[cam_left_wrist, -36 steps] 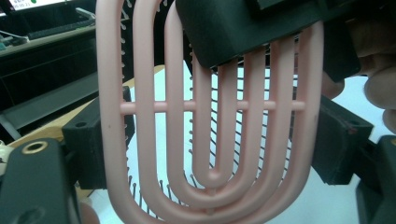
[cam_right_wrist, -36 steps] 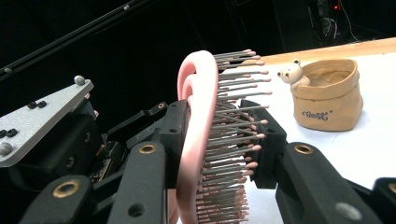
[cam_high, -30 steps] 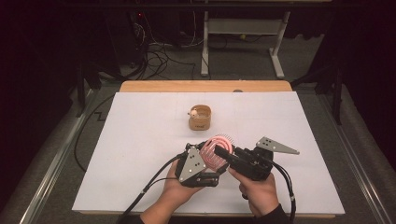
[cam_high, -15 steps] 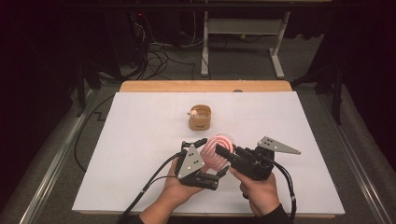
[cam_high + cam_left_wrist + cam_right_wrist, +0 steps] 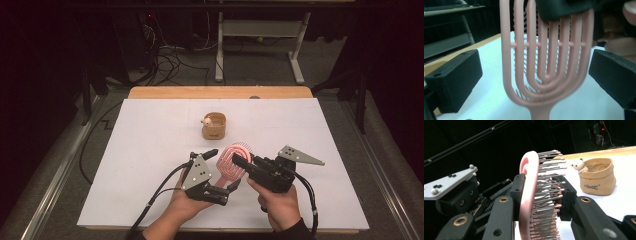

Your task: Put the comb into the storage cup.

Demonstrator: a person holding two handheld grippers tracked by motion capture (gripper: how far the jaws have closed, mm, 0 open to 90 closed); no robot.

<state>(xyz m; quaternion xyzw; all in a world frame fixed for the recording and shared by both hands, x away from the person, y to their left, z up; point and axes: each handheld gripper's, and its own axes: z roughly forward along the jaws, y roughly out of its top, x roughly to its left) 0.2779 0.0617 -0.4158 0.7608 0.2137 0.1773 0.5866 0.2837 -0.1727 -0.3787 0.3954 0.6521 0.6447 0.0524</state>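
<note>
At the lower centre of the high view, the right gripper clamps a pink plastic vented hairbrush with grey pink-tipped bristles. The left gripper has just opened; its jaws stand wide beside the looped brush head without pressing it.

1. The hairbrush is pale pink plastic, with an oval, vented head made of nested open loops joined by a thin cross bar.
2. Grey bristles with pink tips stand out from one face of the head.
3. It is held up off the table, above the middle of the near edge.
4. In the high view its head points away from the near edge and its handle points back toward that edge.
</note>
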